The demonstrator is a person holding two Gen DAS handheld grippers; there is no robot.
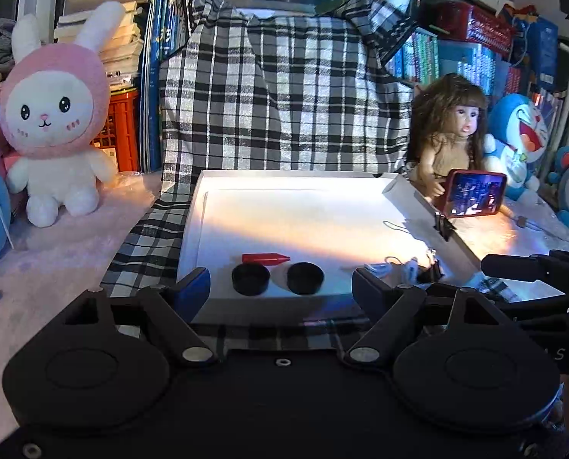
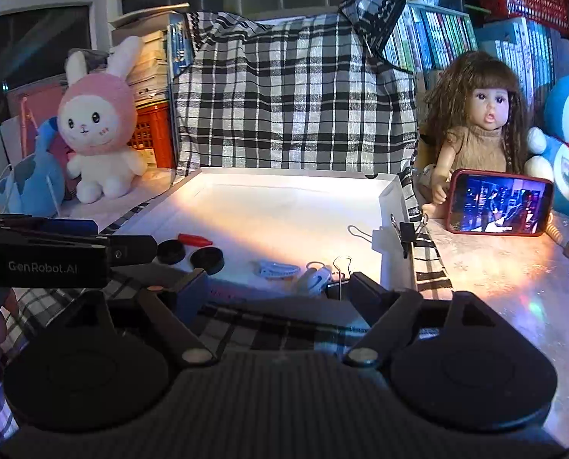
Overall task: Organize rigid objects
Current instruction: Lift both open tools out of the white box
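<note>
From the left wrist, our left gripper (image 1: pixel 280 283) is wide open and holds nothing. Two black caps (image 1: pixel 251 278) and a red cap (image 1: pixel 265 257) lie near us in the white tray (image 1: pixel 196 225). The small white things on the right are hard to make out.

From the right wrist, our right gripper (image 2: pixel 275 287) is wide open and empty too. White clips (image 2: pixel 277 269) lie just past it, and its right finger partly hides a black clip (image 2: pixel 342 267).

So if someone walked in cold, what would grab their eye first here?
Probably the brightly lit white tray at centre, on a plaid cloth, with two black caps and a red cap near its front edge. Next, the pink bunny at left and the doll behind a glowing phone at right.
</note>
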